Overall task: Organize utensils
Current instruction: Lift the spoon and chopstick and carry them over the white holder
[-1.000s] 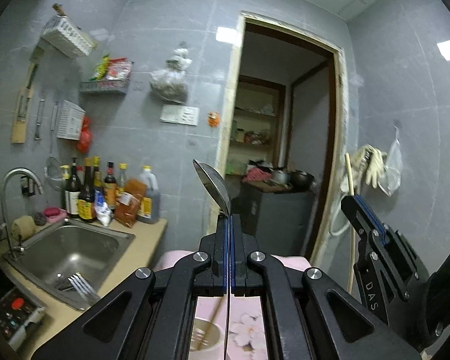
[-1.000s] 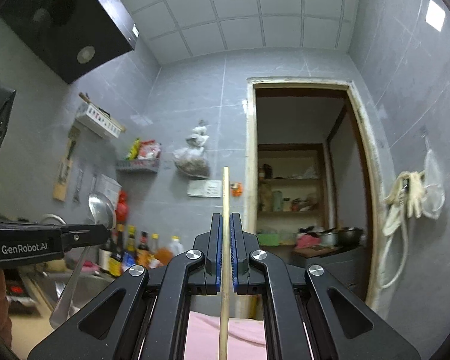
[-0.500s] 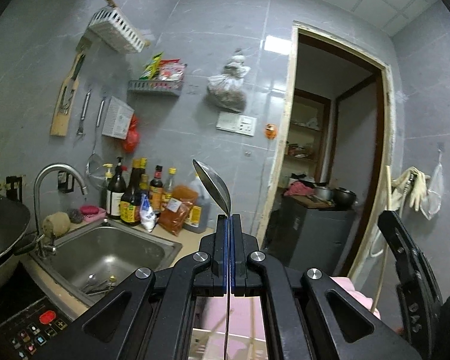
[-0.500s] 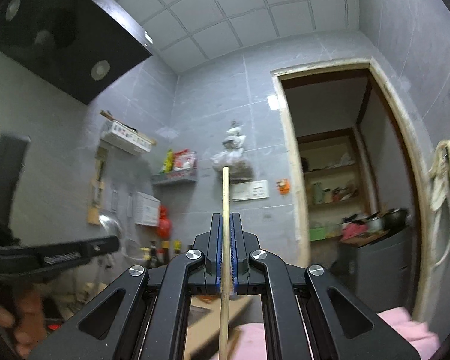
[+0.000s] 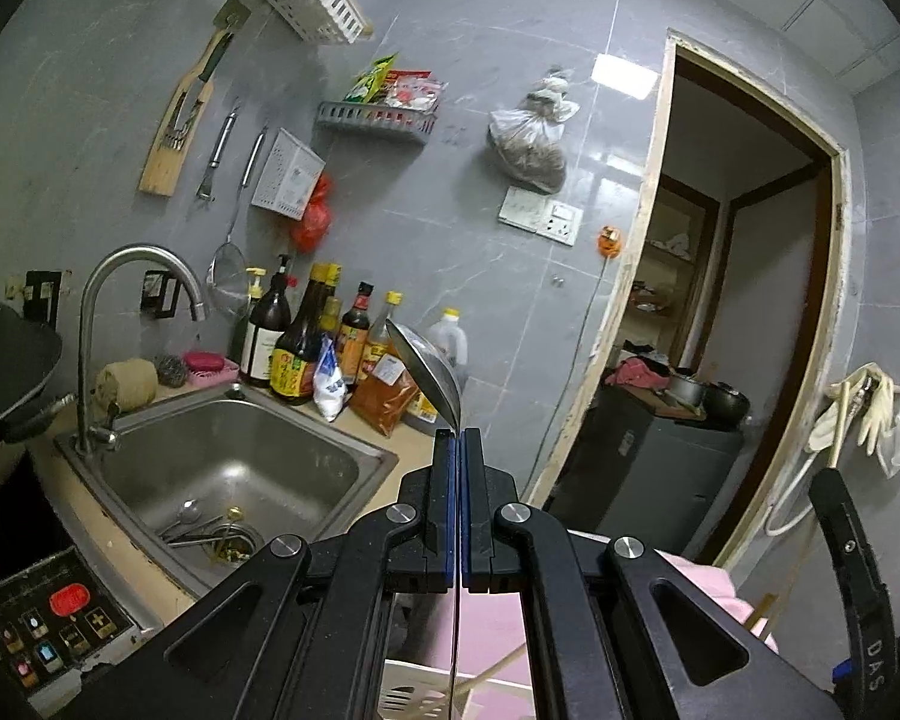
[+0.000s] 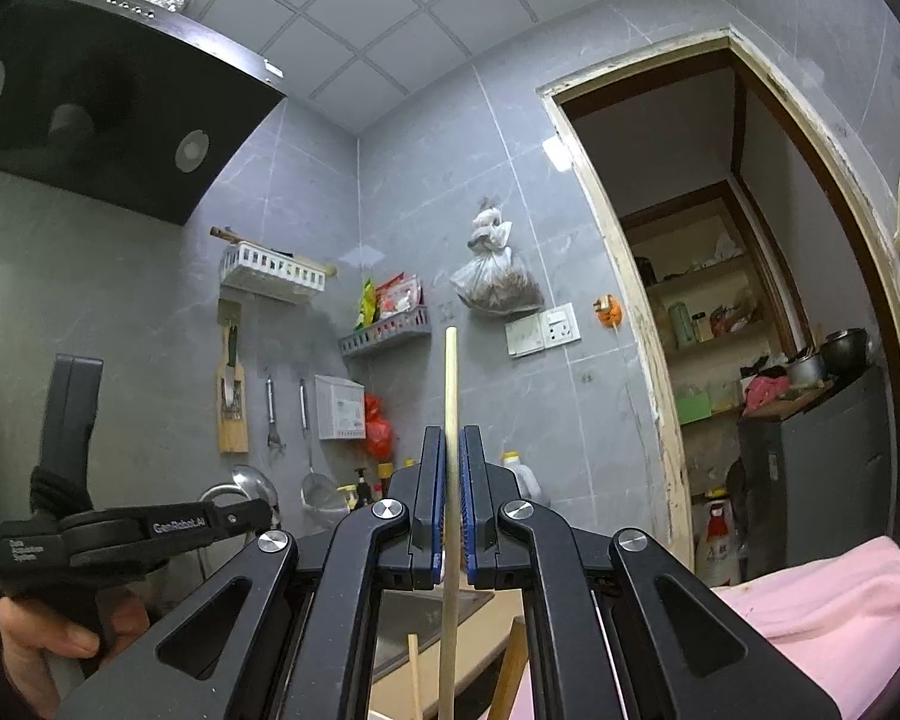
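Note:
My left gripper (image 5: 456,438) is shut on a metal spoon (image 5: 427,375), bowl up, its thin handle running down between the pads. My right gripper (image 6: 453,438) is shut on a pale wooden chopstick (image 6: 450,384) that stands upright. Below the left gripper a white slotted utensil basket (image 5: 417,690) shows, with wooden sticks in it. The left gripper also shows in the right wrist view (image 6: 258,513), with the spoon bowl (image 6: 252,483) above it. The right gripper's finger shows at the right of the left wrist view (image 5: 852,564).
A steel sink (image 5: 222,474) with loose cutlery (image 5: 198,531) lies at the left, a curved tap (image 5: 126,324) over it. Sauce bottles (image 5: 306,354) line the wall. A wok (image 5: 6,372) and cooker panel (image 5: 48,624) are at far left. Pink cloth (image 6: 822,600) lies at the right. A range hood (image 6: 102,102) hangs above.
Both grippers have swung left and tilted; the sink and wall racks now fill more of the left view. The spoon and chopstick stay gripped.

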Demonstrator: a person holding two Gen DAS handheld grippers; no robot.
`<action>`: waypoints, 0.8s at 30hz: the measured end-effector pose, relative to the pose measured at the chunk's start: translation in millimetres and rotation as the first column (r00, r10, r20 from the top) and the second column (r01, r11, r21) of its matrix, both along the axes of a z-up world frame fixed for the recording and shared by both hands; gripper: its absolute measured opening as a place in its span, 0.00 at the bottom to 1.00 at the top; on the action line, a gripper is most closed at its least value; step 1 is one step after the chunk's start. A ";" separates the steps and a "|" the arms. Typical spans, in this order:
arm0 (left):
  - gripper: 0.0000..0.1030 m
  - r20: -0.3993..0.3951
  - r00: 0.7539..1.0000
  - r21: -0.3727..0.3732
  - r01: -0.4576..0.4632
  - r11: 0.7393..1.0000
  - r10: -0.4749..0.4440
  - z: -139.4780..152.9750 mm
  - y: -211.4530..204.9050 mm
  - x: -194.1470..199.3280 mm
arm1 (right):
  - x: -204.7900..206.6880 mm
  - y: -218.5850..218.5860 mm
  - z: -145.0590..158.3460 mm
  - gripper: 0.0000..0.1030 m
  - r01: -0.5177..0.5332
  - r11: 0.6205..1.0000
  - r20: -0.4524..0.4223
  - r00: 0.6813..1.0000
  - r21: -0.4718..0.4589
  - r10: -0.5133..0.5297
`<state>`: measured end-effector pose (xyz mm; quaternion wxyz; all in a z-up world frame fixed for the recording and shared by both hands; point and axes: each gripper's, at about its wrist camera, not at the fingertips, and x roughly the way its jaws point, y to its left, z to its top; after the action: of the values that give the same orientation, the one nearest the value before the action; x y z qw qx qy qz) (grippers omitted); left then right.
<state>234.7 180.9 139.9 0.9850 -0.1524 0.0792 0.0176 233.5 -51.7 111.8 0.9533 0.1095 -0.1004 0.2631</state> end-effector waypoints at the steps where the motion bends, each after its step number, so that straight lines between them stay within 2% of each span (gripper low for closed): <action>1: 0.00 -0.002 1.000 0.004 -0.002 1.000 0.002 -2.3 -0.9 1.3 | 1.0 1.4 -1.8 0.03 -0.005 1.000 -0.002 1.000 -0.003 0.005; 19: 0.00 -0.065 0.998 -0.034 -0.017 0.999 0.015 -37.4 4.6 23.0 | 8.3 23.6 -26.3 0.03 -0.005 0.997 -0.011 1.000 -0.081 0.004; 24: 0.00 -0.079 0.997 -0.010 -0.015 1.000 0.014 -44.0 -2.5 24.1 | 6.3 29.0 -29.0 0.03 0.003 0.994 0.005 1.000 -0.106 -0.002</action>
<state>258.8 178.4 95.9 0.9801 -0.1575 0.1170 0.0301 239.9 -22.6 82.8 0.9578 0.0581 -0.0889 0.2671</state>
